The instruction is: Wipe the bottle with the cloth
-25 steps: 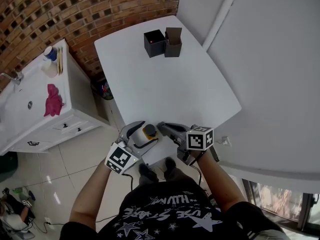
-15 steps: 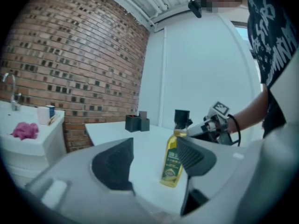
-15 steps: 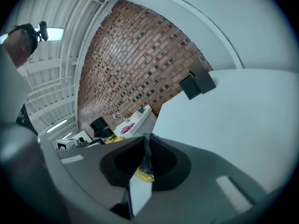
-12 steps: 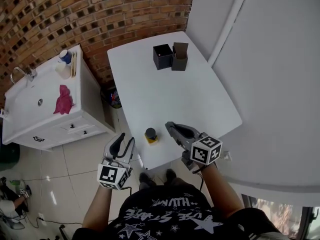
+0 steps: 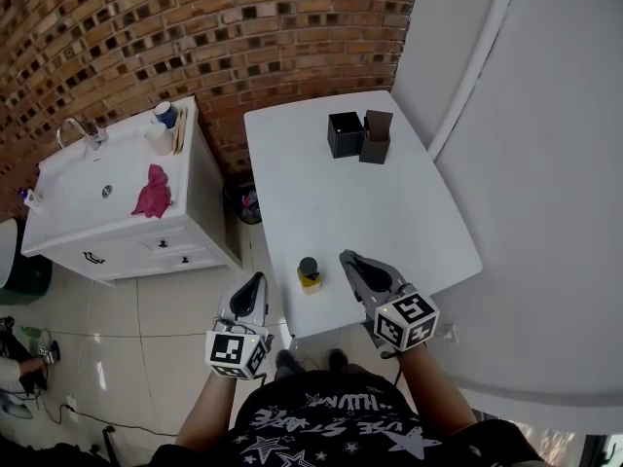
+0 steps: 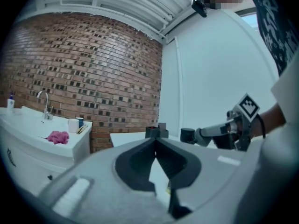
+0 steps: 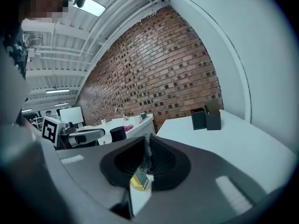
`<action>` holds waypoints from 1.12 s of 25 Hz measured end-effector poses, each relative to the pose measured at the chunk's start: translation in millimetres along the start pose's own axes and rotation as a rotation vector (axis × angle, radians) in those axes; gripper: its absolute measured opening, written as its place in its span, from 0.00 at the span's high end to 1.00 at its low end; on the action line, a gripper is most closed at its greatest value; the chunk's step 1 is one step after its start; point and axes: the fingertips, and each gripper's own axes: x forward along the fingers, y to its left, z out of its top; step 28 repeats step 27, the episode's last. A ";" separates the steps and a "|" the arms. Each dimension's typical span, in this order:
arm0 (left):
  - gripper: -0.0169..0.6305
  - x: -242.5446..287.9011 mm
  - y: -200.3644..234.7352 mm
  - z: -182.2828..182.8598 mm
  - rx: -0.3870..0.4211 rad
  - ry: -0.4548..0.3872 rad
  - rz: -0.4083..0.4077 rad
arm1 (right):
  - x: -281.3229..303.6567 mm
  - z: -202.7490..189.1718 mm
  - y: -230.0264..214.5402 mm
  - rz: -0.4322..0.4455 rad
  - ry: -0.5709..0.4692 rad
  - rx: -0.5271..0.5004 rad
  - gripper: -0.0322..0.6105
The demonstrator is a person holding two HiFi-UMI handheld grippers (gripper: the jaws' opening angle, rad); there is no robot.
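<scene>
**Yellow-labelled bottle stands free between my two closed grippers**

Around the bottle (image 5: 309, 273) are only my own tools. My left gripper (image 5: 257, 281) hangs off the table's left edge, over the floor, near the bottle but apart from it. Its jaws have just been closing and meet with nothing between them. My right gripper (image 5: 348, 258) sits over the table just right of the bottle, not touching it. Its jaws are together and empty as well. Nothing lies between either gripper and the bottle.

At the far end of the table, two boxes stand side by side, well apart from the bottle: an open black box (image 5: 345, 134) and a taller dark box (image 5: 377, 136). The pink cloth (image 5: 152, 192) lies crumpled on top of the white sink cabinet (image 5: 117, 227) to the left, across a strip of floor from the table. A faucet (image 5: 76, 130), a white cup (image 5: 160, 141) and a blue-topped container (image 5: 166, 115) stand along the cabinet's far side. A dark bin (image 5: 247, 203) sits on the floor between cabinet and table.

The table (image 5: 331, 202) is plain white and smooth. Pale glossy tiles cover the floor (image 5: 146, 348). A red brick wall (image 5: 195, 37) runs behind the cabinet and table, and a white wall (image 5: 545, 163) closes the right side.

The bottle stands upright by the table's near left corner. Its long axis is vertical, with the dark round cap on top and the yellow label low on the body.
</scene>
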 end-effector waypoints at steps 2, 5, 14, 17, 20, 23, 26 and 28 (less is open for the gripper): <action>0.97 -1.6 -0.4 -1.4 -0.006 0.005 0.012 | -2.5 -5.4 -0.3 0.007 0.019 0.006 0.89; 0.97 -2.6 -2.5 -1.0 -0.011 0.009 0.023 | -6.6 -10.6 -2.2 0.012 0.035 0.015 0.89; 0.97 -7.7 -3.4 -5.8 0.008 0.033 0.061 | -9.6 -14.8 -2.3 0.020 0.056 -0.016 0.89; 0.97 -8.8 -7.6 -5.7 0.013 0.028 0.046 | -9.1 -15.4 0.5 0.028 0.052 -0.020 0.89; 0.97 -9.2 -8.1 -6.2 0.004 0.030 0.049 | -9.3 -16.9 1.1 0.026 0.051 -0.020 0.89; 0.97 -9.3 -8.3 -7.3 0.007 0.037 0.055 | -10.5 -18.5 1.0 0.026 0.051 -0.014 0.89; 0.97 -8.2 -10.1 -7.8 -0.002 0.036 0.053 | -12.4 -19.9 -1.6 0.019 0.052 -0.008 0.89; 0.97 -7.7 -10.8 -7.9 -0.007 0.035 0.053 | -13.0 -20.4 -2.8 0.016 0.052 -0.006 0.89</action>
